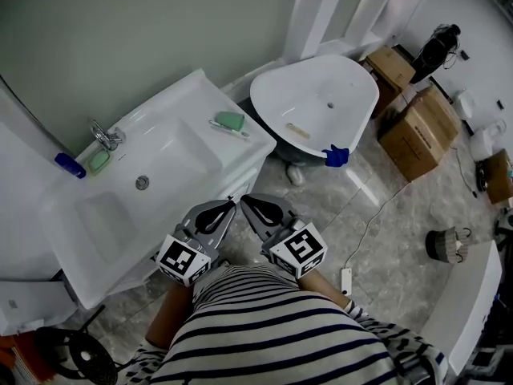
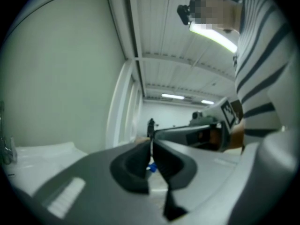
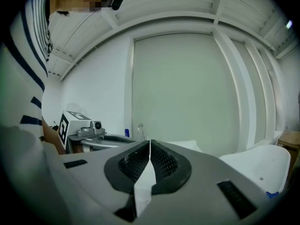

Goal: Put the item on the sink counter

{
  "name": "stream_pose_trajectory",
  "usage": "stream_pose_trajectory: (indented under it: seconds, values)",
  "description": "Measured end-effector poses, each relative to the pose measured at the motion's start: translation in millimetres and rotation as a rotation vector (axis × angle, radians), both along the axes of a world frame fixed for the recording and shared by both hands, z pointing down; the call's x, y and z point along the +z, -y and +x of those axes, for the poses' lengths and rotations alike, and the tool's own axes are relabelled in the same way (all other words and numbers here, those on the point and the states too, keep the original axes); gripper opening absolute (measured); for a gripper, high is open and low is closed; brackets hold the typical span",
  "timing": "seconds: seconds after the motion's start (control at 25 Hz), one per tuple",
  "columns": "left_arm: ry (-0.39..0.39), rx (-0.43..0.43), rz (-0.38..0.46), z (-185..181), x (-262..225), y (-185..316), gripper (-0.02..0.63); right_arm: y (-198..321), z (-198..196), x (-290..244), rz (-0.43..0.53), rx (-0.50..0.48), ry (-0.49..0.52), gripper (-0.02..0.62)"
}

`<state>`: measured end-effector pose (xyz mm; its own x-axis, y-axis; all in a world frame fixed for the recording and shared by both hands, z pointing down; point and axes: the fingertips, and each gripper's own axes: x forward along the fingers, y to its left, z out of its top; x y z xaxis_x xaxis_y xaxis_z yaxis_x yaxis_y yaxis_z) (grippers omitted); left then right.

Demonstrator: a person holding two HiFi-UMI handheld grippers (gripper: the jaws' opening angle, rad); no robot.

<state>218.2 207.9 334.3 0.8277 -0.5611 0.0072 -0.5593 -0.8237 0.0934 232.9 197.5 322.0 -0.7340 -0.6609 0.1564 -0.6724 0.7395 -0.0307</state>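
One sink counter [image 1: 188,95]: white, at the left of the head view, basin sunk in its middle with the drain [image 1: 142,182] at the bottom.
Back left corner of counter: blue bottle [image 1: 70,165] lying on its side; green soap [image 1: 98,161] just beside it, touching or nearly touching the foot of the faucet [image 1: 104,135].
Right edge of counter: green object [image 1: 230,120] with a slim toothbrush-like stick [image 1: 230,130] lying just beside it on the front side.
Left gripper [image 1: 232,204]: held level off the counter's front right corner. Jaws clenched – pads meet along a thin seam in the left gripper view, nothing gripped. A blue speck shows through the gap below the pads; it lies beyond the jaws, not in them.
Right gripper [image 1: 244,200]: just beside the left one, tips close together, marker cubes toward the striped shirt [image 1: 272,327]. Jaws clenched on nothing – ribbed pads pressed face to face in the right gripper view.
Bathtub [image 1: 268,87]: white, to the right of the counter, with a small beige thing [image 1: 298,131] inside.
Blue item [image 1: 335,156]: sits on the bathtub's near rim, well apart from the sink counter and from both grippers. Only loose thing off the counter within the scene; cannot tell for certain that it is the one meant.
Cardboard boxes [image 1: 413,131]: on the grey tiled floor, right of the bathtub.
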Motion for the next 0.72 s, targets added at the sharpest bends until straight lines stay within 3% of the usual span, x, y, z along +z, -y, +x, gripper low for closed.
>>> stream_pose_trajectory:
  seconds: [0.28,0.72]
  values:
    - [0.016,-0.019,-0.003,-14,6,-2,0.015,6,-8,6,0.015,-0.017,-0.083,0.009]
    - [0.010,-0.003,-0.036,-22,19,11,0.015,26,-19,15,-0.034,-0.034,-0.090,0.009]
